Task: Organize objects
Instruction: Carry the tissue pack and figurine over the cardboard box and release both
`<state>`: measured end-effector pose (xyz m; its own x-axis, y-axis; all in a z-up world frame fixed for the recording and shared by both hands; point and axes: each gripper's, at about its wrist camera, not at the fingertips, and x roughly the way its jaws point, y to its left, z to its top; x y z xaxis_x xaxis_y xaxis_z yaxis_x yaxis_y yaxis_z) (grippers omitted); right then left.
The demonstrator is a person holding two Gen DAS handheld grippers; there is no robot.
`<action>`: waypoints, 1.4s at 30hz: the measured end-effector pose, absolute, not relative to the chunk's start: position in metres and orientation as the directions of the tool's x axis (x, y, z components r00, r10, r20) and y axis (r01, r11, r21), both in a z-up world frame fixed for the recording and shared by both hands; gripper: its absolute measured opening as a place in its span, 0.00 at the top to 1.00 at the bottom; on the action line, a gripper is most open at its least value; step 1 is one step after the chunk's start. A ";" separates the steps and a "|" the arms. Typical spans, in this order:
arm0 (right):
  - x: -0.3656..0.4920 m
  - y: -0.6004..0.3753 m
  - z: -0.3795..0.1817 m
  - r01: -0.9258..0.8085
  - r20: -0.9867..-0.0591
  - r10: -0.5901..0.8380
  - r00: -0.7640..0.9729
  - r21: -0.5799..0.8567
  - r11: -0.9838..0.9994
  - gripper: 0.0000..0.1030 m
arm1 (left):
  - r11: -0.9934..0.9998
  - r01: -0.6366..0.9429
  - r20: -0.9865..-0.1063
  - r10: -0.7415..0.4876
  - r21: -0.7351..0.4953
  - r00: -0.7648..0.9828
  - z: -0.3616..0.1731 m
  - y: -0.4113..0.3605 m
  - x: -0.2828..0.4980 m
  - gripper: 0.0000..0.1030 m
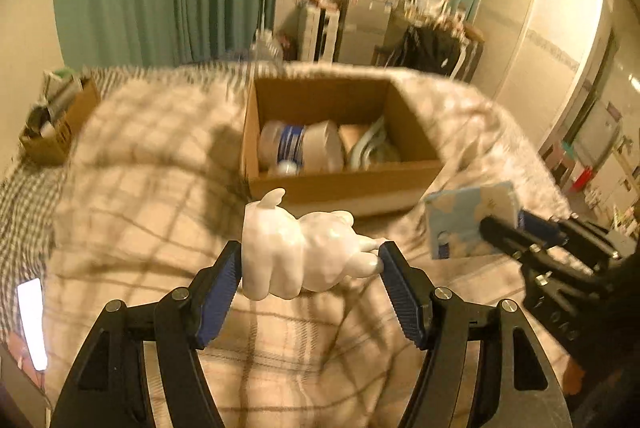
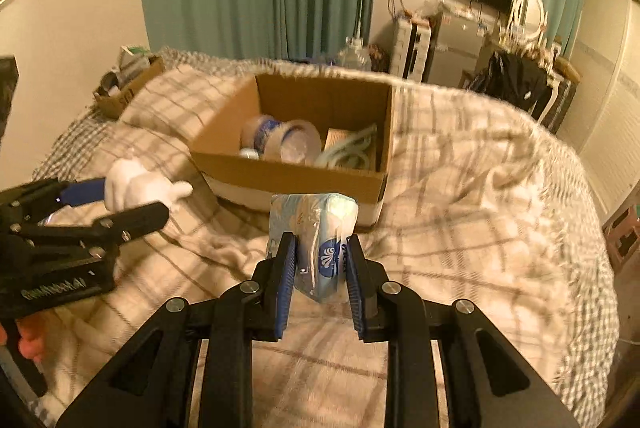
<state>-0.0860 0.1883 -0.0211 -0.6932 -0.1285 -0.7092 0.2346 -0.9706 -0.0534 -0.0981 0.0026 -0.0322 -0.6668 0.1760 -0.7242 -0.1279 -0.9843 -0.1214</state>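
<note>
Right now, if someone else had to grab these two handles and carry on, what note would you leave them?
Left gripper: shut on the white glossy animal figurine, lifted off the plaid blanket.
Right gripper: shut on the light blue plastic-wrapped tissue pack, also held up.
The open brown cardboard box sits just ahead of both, on the bed. It already holds a blue-and-white plastic container and some pale items.
Left to do: likely carry both things over the near wall of the box and release them inside. A second small cardboard box sits at the far left corner.
</note>
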 end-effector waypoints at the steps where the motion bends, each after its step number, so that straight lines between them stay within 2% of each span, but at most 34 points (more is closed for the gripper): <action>1: -0.082 0.188 -0.013 0.235 -0.697 -0.126 -0.705 -0.062 -0.970 0.77 | -0.984 -0.130 -0.708 0.179 -0.124 -0.683 -0.023 0.001 -0.096 0.31; 11: -0.093 0.189 0.098 0.207 -0.522 -0.105 -0.846 -0.141 -0.968 0.77 | -0.985 -0.090 -0.535 0.156 -0.147 -0.831 0.088 -0.018 -0.108 0.31; 14: -0.118 0.190 0.127 0.206 -0.498 -0.119 -0.859 -0.124 -0.971 0.77 | -0.988 -0.085 -0.489 0.137 -0.127 -0.862 0.114 -0.017 -0.127 0.31; 17: -0.152 0.190 0.142 0.192 -0.494 -0.110 -0.862 -0.119 -0.974 0.77 | -0.987 -0.088 -0.480 0.143 -0.135 -0.865 0.123 -0.013 -0.158 0.31; 20: -0.186 0.191 0.138 0.199 -0.518 -0.121 -0.847 -0.099 -0.975 0.77 | -0.985 -0.101 -0.481 0.157 -0.140 -0.863 0.110 -0.005 -0.190 0.31; 22: -0.213 0.190 0.123 0.213 -0.556 -0.132 -0.821 -0.083 -0.973 0.77 | -0.989 -0.115 -0.515 0.147 -0.093 -0.845 0.085 0.009 -0.214 0.31; 26: -0.268 0.193 0.054 0.222 -0.676 -0.129 -0.726 -0.053 -0.973 0.78 | -0.993 -0.105 -0.598 0.119 -0.059 -0.793 0.023 0.022 -0.249 0.31; 30: -0.304 0.201 -0.006 0.227 -0.748 -0.147 -0.648 -0.005 -0.974 0.78 | -0.995 -0.097 -0.649 0.097 -0.035 -0.754 -0.027 0.025 -0.276 0.31; 33: -0.323 0.203 -0.032 0.241 -0.766 -0.155 -0.624 0.000 -0.970 0.78 | -0.995 -0.094 -0.676 0.095 -0.038 -0.731 -0.050 0.025 -0.296 0.31; 39: -0.344 0.199 -0.048 0.276 -0.763 -0.187 -0.619 0.012 -0.961 0.77 | -0.995 -0.083 -0.689 0.095 -0.052 -0.719 -0.069 0.022 -0.320 0.31; 41: -0.341 0.203 -0.047 0.283 -0.739 -0.248 -0.626 0.081 -0.956 0.75 | -0.994 -0.085 -0.686 0.111 -0.071 -0.719 -0.073 0.018 -0.321 0.30; 42: -0.340 0.207 -0.045 0.284 -0.727 -0.273 -0.630 0.112 -0.952 0.69 | -0.993 -0.084 -0.687 0.115 -0.079 -0.718 -0.075 0.015 -0.322 0.30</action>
<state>-0.3399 0.2070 -0.0454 -0.6302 -0.2729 -0.7269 0.2836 -0.9524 0.1118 -0.3221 0.0151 -0.0754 -0.7176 0.1154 -0.6868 -0.0842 -0.9933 -0.0790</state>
